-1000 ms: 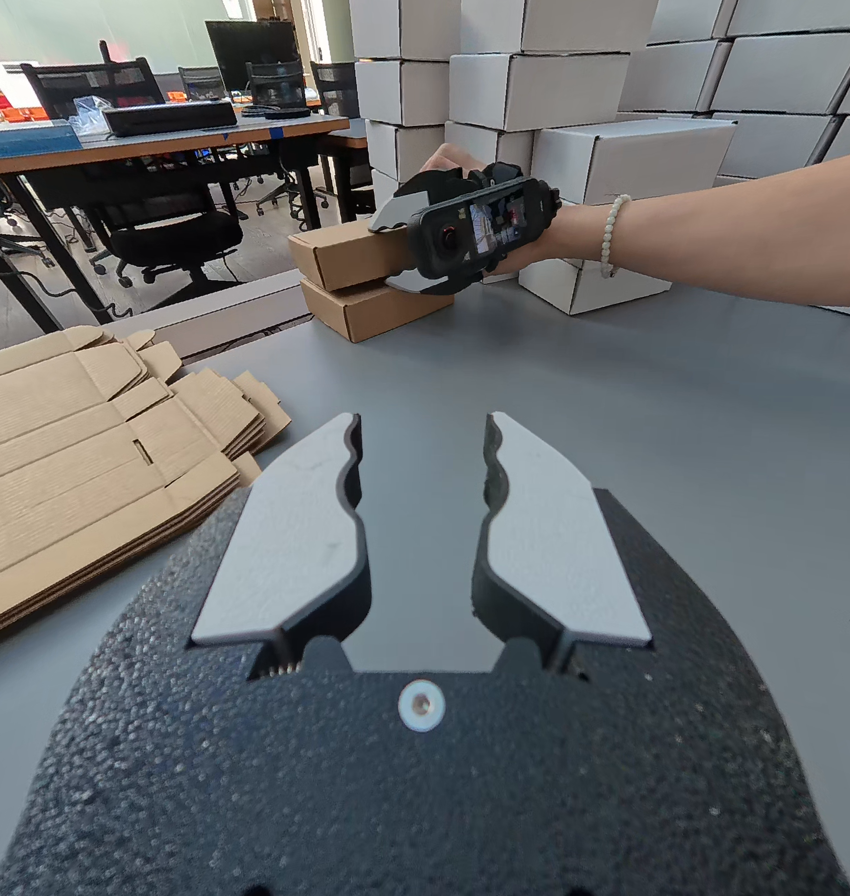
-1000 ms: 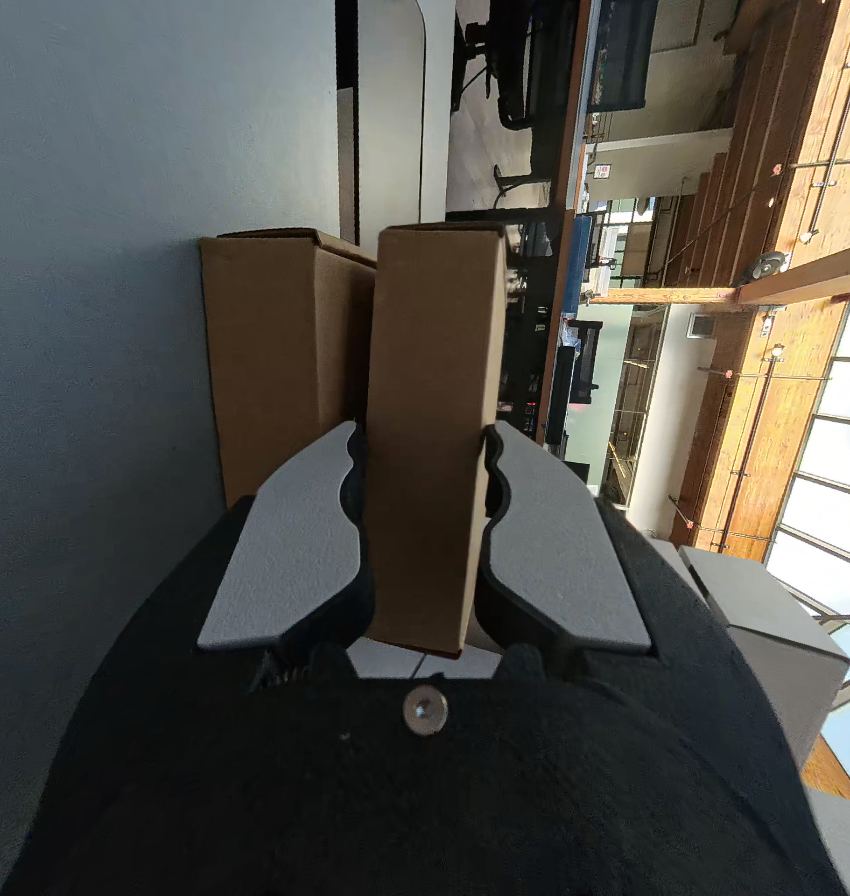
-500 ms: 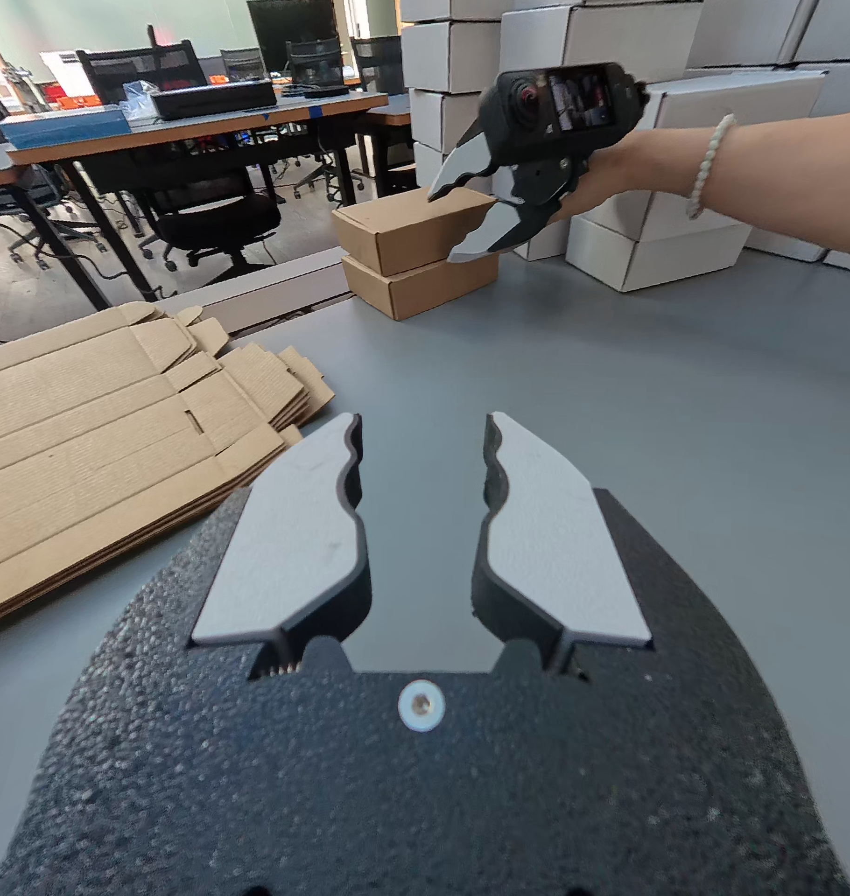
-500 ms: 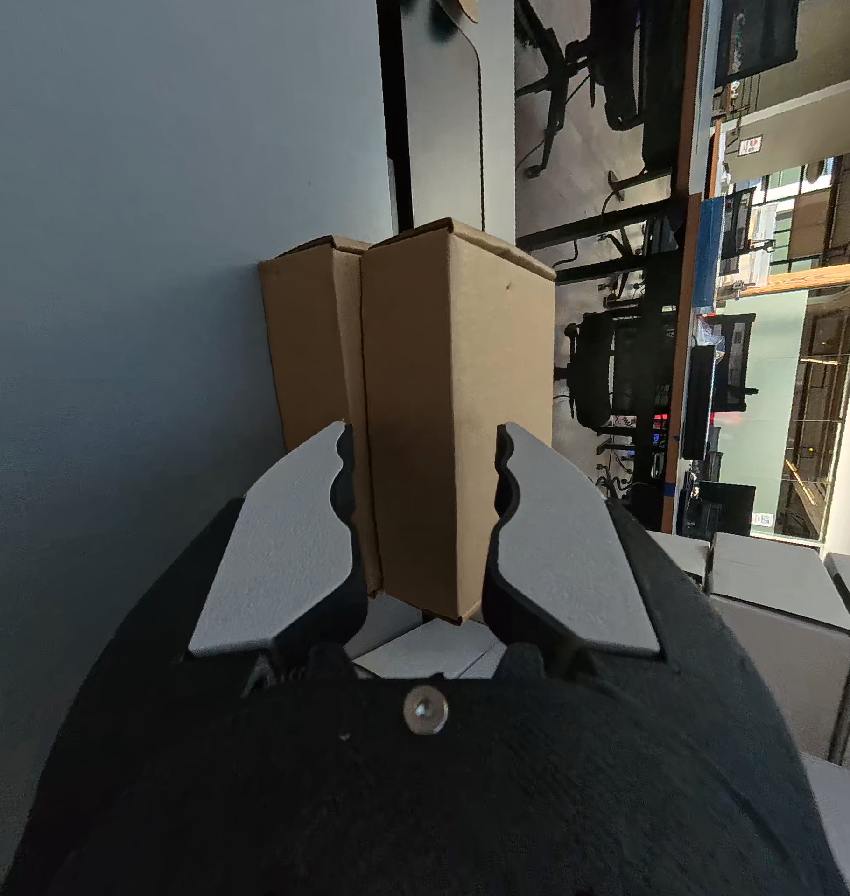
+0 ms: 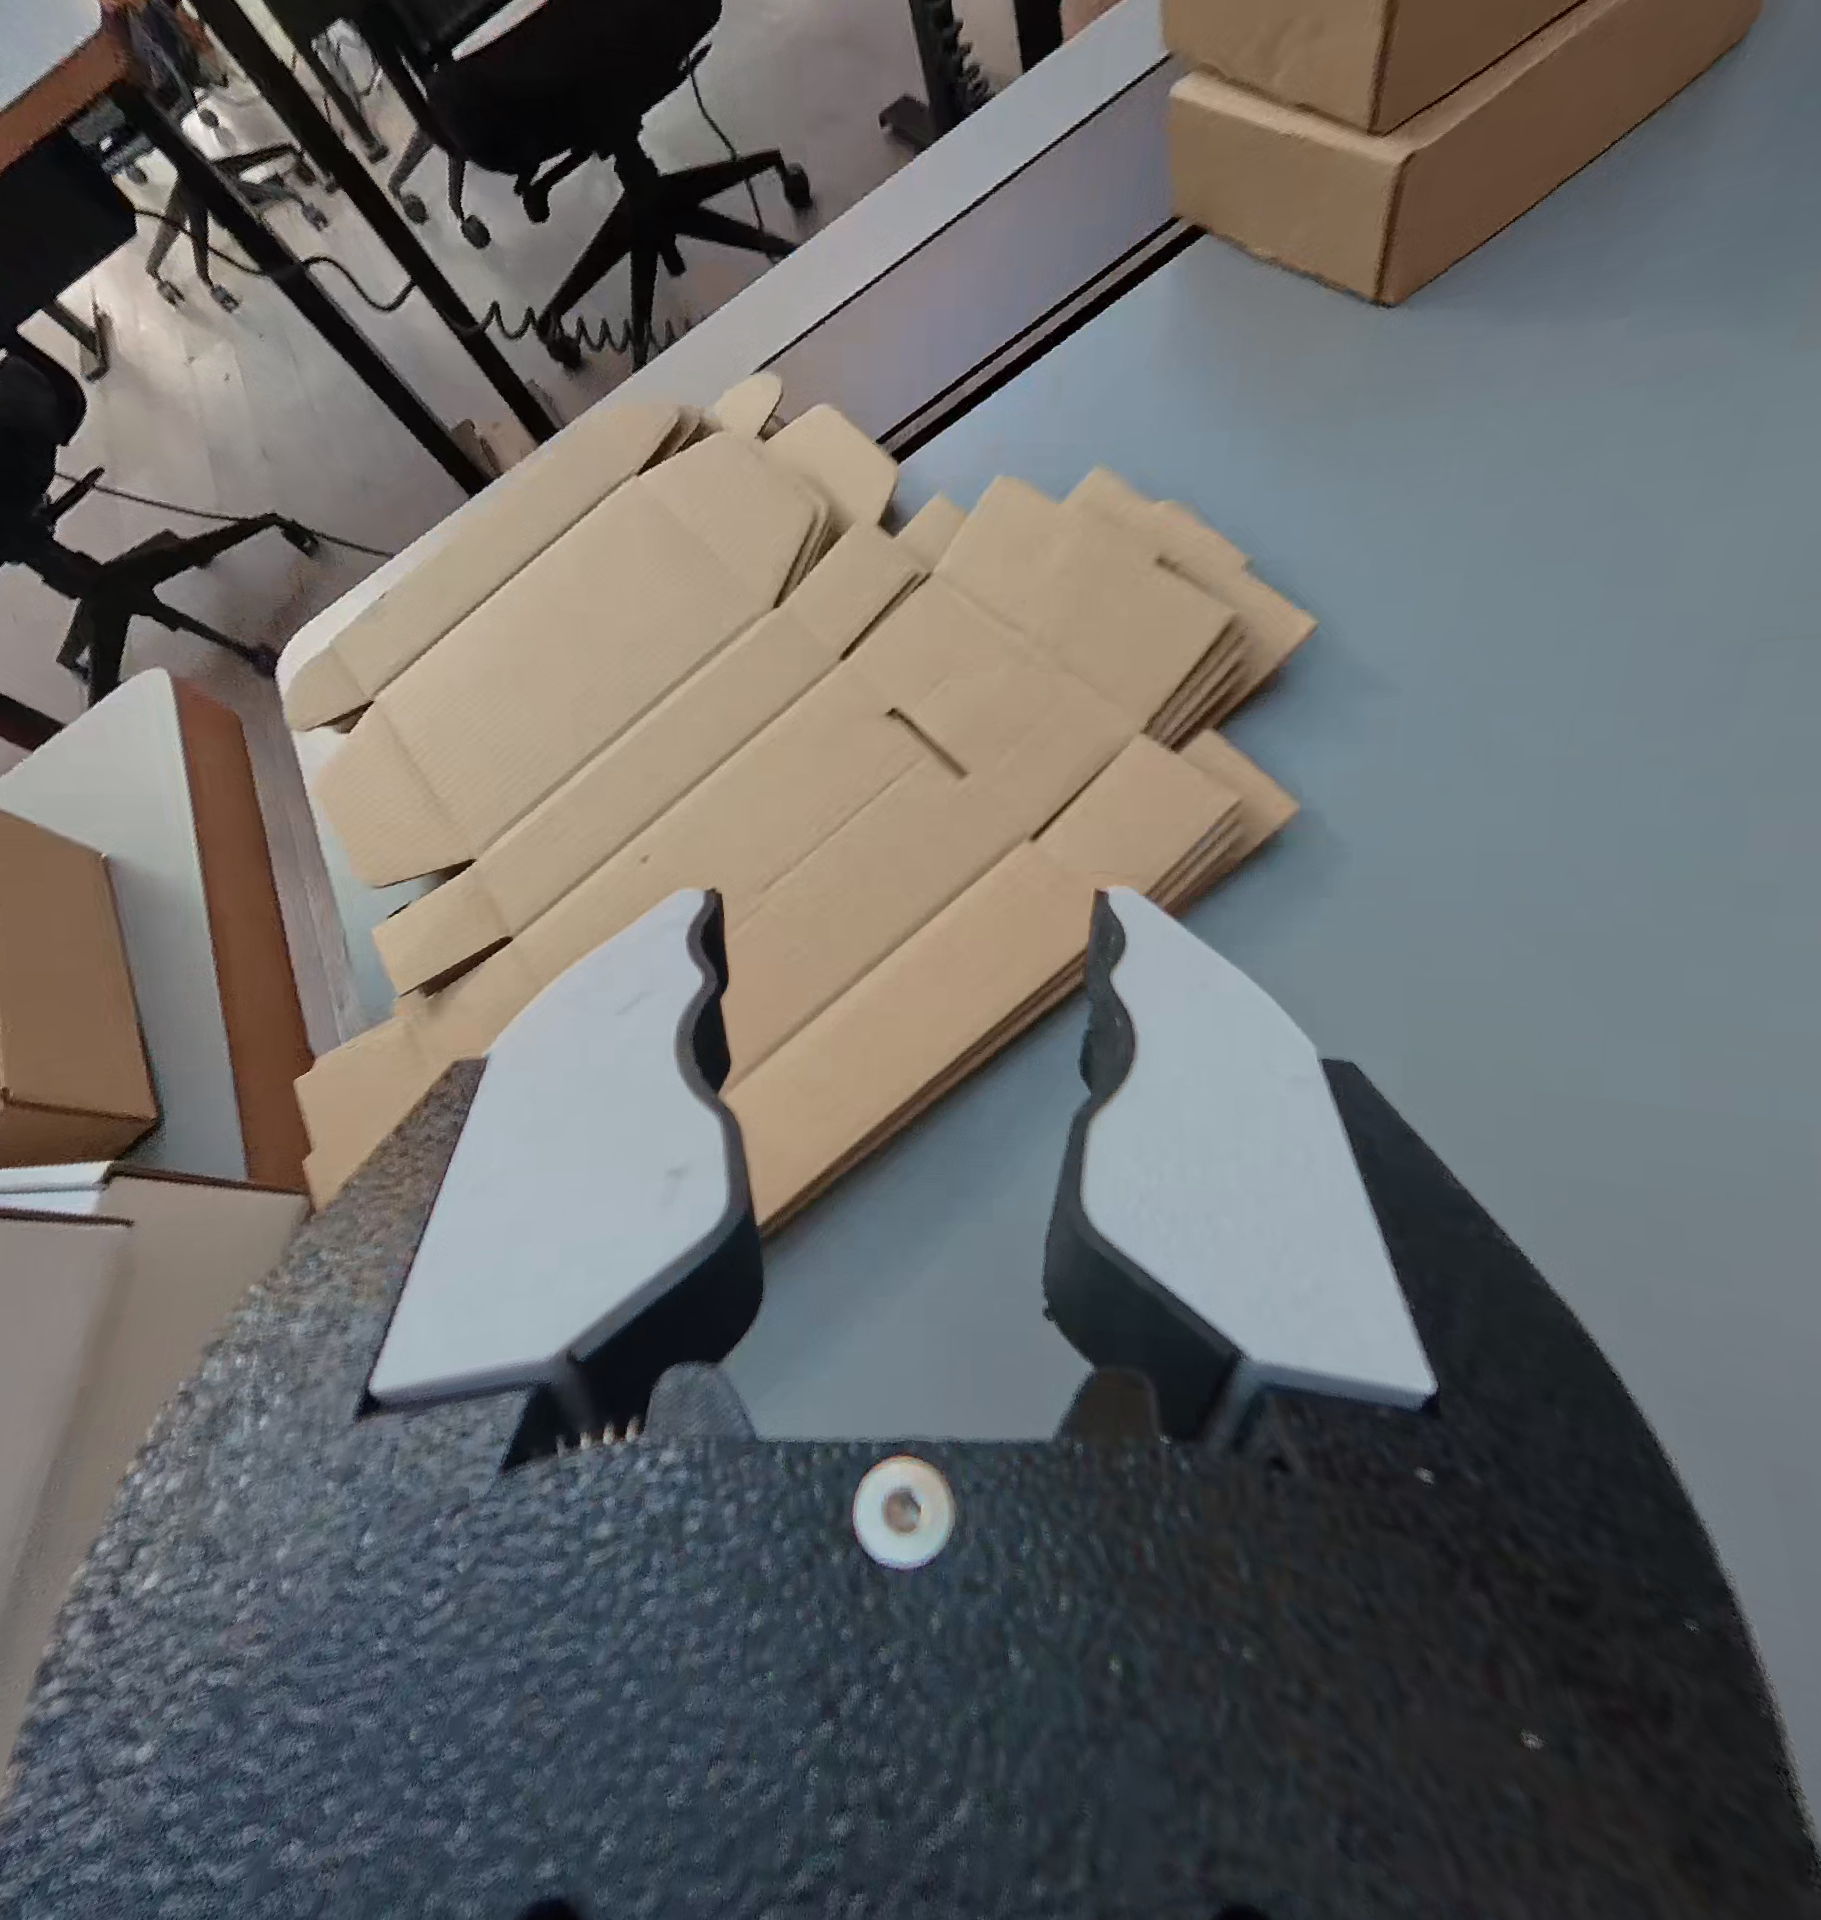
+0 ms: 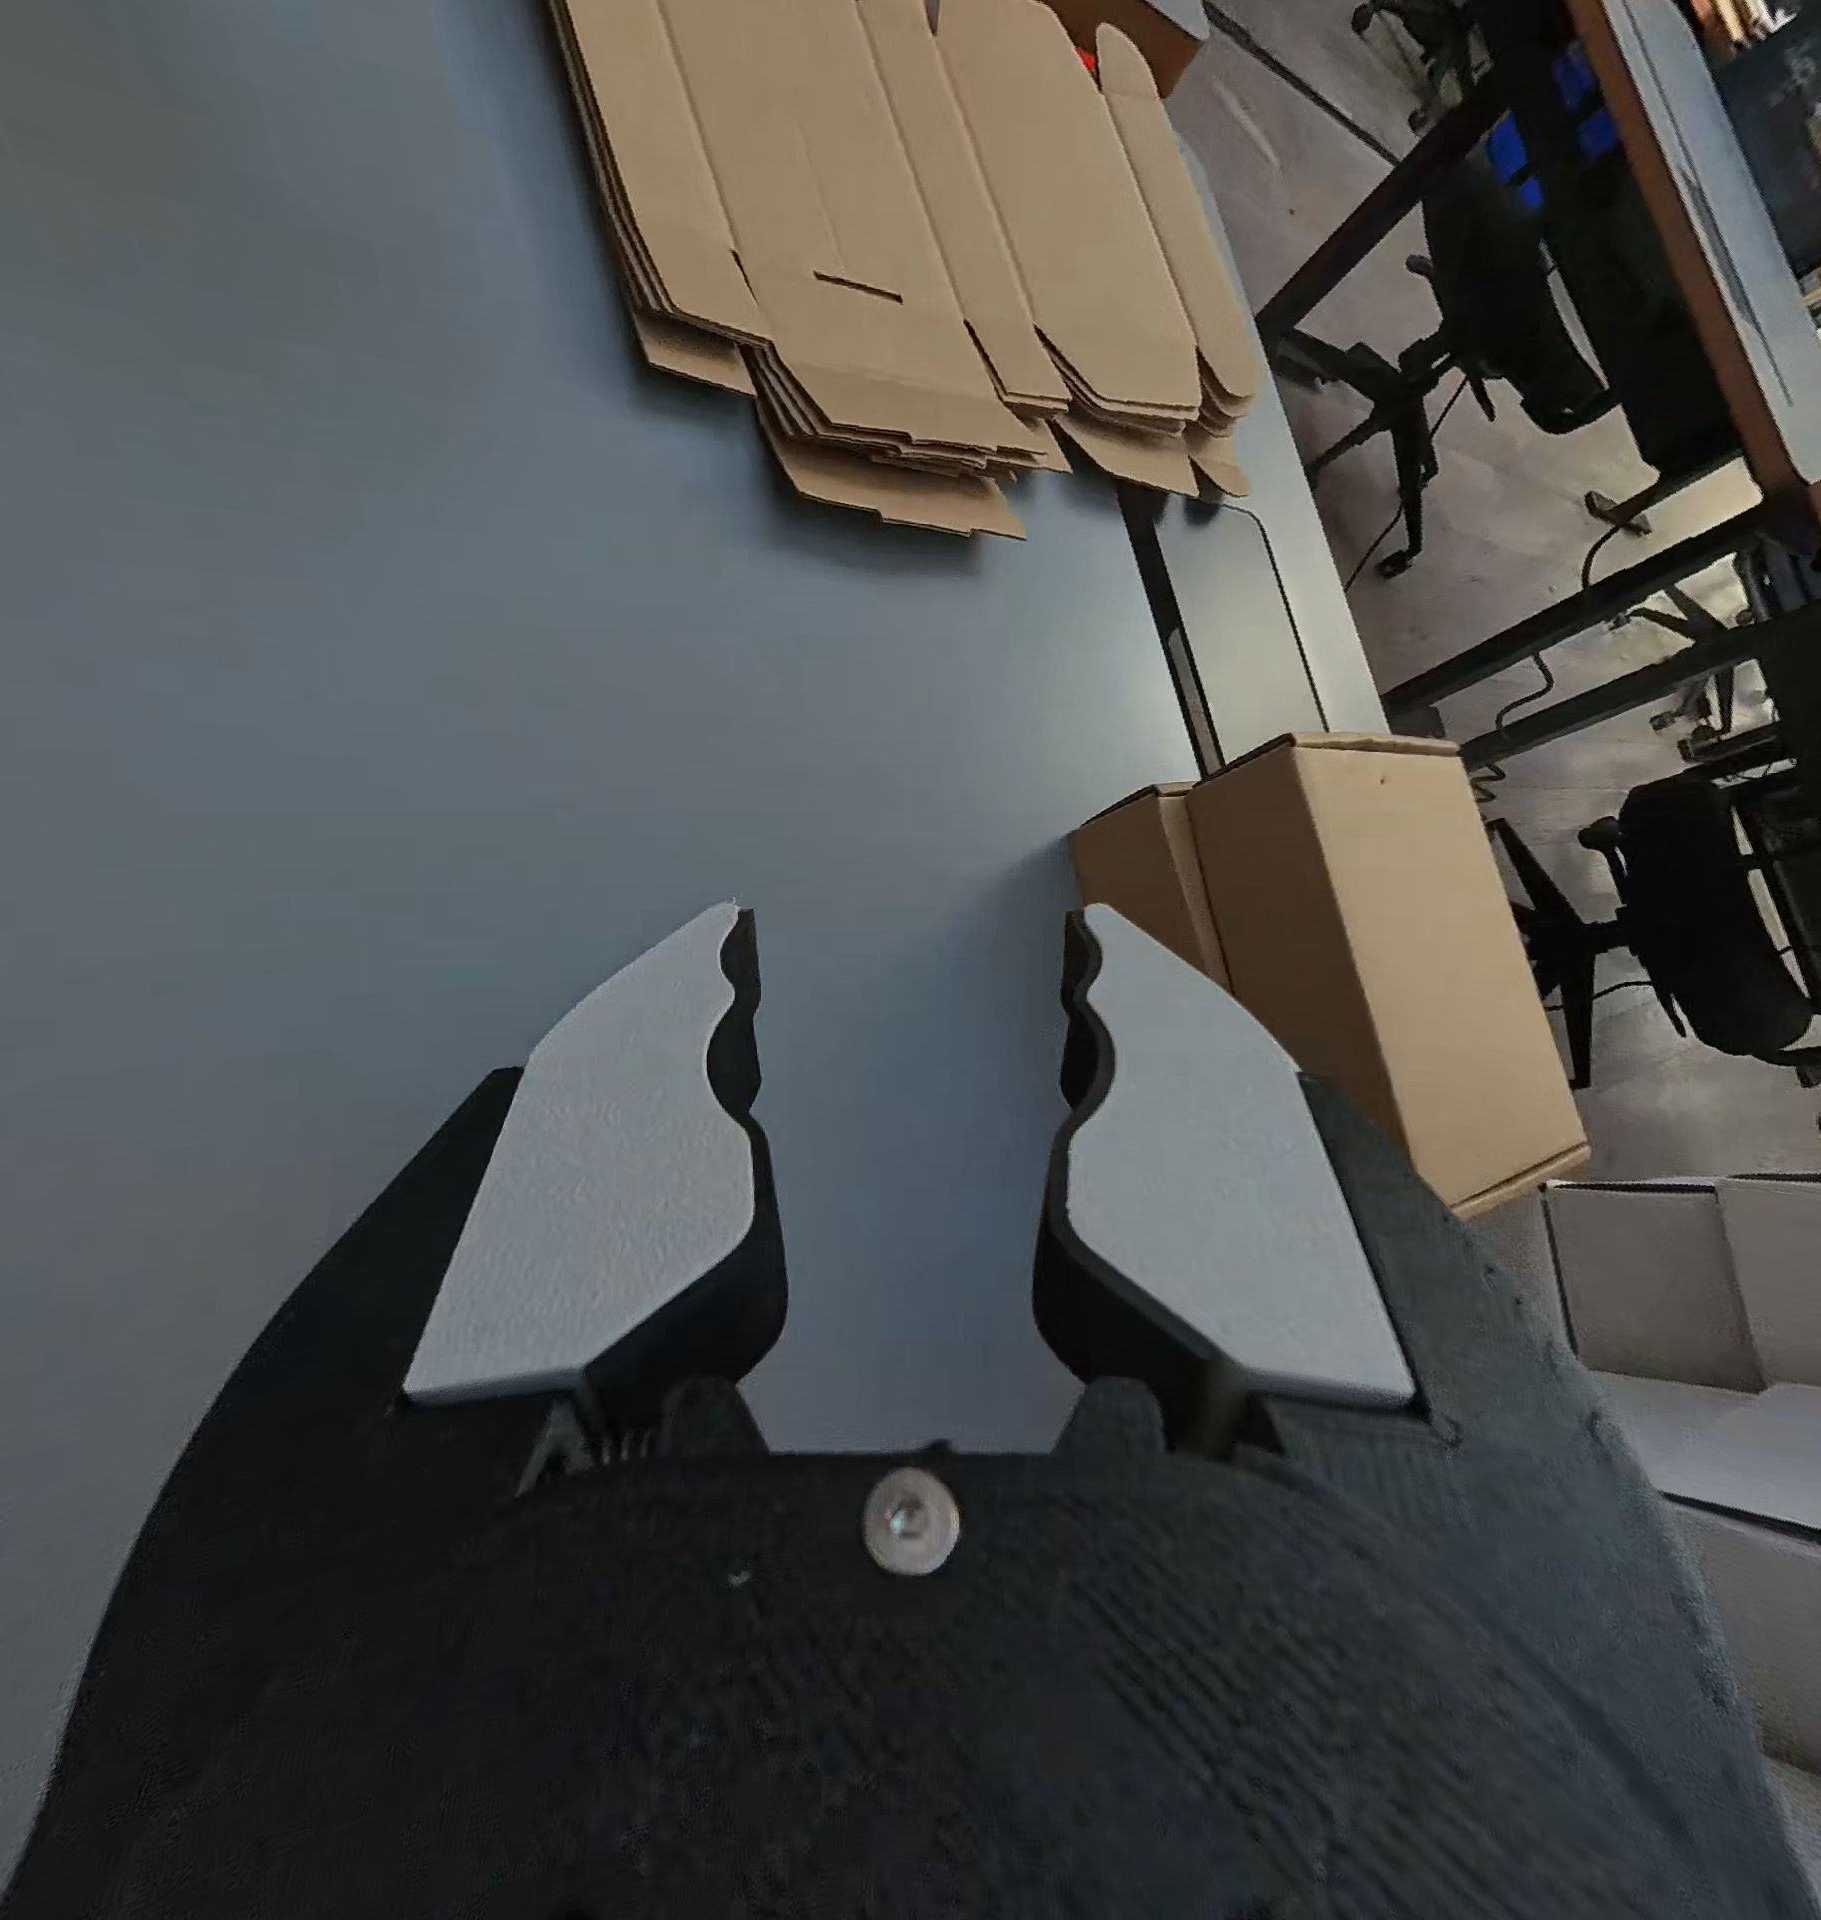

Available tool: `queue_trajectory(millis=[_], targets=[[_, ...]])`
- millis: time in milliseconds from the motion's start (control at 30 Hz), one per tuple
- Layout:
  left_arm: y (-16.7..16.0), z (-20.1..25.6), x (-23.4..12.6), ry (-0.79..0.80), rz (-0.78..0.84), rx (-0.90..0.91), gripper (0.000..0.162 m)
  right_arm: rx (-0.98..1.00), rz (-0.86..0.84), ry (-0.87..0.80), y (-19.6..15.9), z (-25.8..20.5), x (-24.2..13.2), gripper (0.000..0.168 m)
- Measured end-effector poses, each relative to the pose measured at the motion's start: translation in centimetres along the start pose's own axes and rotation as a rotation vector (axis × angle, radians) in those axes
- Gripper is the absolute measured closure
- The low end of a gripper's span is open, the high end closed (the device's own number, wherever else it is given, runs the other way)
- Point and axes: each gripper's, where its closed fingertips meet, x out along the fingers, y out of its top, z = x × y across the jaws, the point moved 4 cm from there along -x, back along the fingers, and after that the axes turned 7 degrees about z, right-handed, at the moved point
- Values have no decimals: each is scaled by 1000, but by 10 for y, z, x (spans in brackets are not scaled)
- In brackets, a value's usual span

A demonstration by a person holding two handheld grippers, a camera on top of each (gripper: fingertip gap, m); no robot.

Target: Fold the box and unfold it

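A stack of flat brown cardboard box blanks (image 5: 781,790) lies on the grey table (image 5: 1508,727) near its left edge. My left gripper (image 5: 906,914) is open and empty, just above the near edge of the stack. The stack also shows in the right wrist view (image 6: 885,239), far from my right gripper (image 6: 906,925), which is open and empty over bare table. Two folded brown boxes (image 6: 1342,966) stand stacked one on the other just right of the right gripper; they also show in the left wrist view (image 5: 1425,135) at the top right.
White boxes (image 6: 1716,1309) stand at the right of the right wrist view. A lower side table with brown boxes (image 5: 44,977) is at the left. Office chairs (image 5: 594,114) and desks stand on the floor beyond the table edge.
My right gripper let go of the top folded box and drew back and away from the two boxes. My left gripper swung left and down toward the flat stack and opened wider.
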Motion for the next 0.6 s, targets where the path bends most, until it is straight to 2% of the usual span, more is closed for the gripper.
queue_trajectory(millis=[100,200,300,367,433,467,600], targets=[[-29,-63,14,81,-188,-50,94,41,-17,22,-11,-20,-13,114],[-58,-90,28,84,-312,-124,103,83,-51,29,-21,-32,-16,115],[-73,-92,35,94,-374,-142,106,104,-64,33,-26,-37,-17,115],[-87,-91,37,113,-473,-91,115,152,-71,41,-28,-39,-15,116],[-87,-77,41,28,-452,-116,156,188,-68,72,-27,-44,-7,117],[-86,-74,42,38,-454,-129,162,204,-71,79,-27,-46,-2,117],[-84,-69,44,129,-538,-171,162,222,-69,93,-18,-48,23,118]])
